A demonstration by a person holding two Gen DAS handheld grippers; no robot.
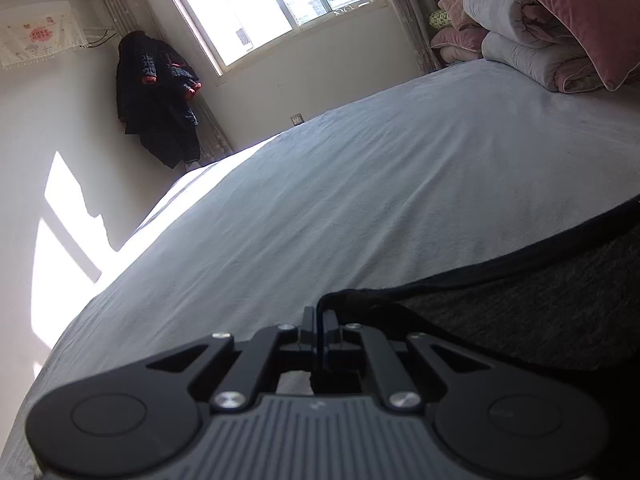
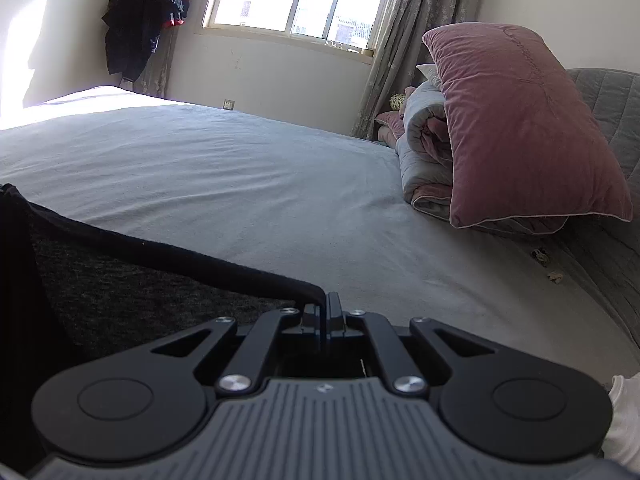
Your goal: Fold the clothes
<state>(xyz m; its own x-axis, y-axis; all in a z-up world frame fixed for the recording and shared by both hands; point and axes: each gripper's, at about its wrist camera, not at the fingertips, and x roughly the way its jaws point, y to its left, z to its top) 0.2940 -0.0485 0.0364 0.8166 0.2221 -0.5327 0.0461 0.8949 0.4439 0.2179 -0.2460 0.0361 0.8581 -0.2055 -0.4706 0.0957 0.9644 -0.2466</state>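
Note:
A dark grey garment [image 1: 532, 316] with a black hem hangs stretched between my two grippers, low over the pale blue bed sheet [image 1: 360, 184]. My left gripper [image 1: 321, 314] is shut on the garment's left corner, with the black edge pinched between its pads. In the right wrist view the same garment [image 2: 132, 292] runs off to the left, and my right gripper [image 2: 323, 306] is shut on its right corner. The lower part of the garment is hidden behind the gripper bodies.
A rolled grey quilt [image 2: 424, 160] and a pink pillow [image 2: 520, 128] are stacked at the head of the bed by the grey headboard [image 2: 608, 120]. Dark coats [image 1: 156, 100] hang in the far corner beside the window [image 1: 264, 0]. A white sleeve [image 2: 624, 420] shows at lower right.

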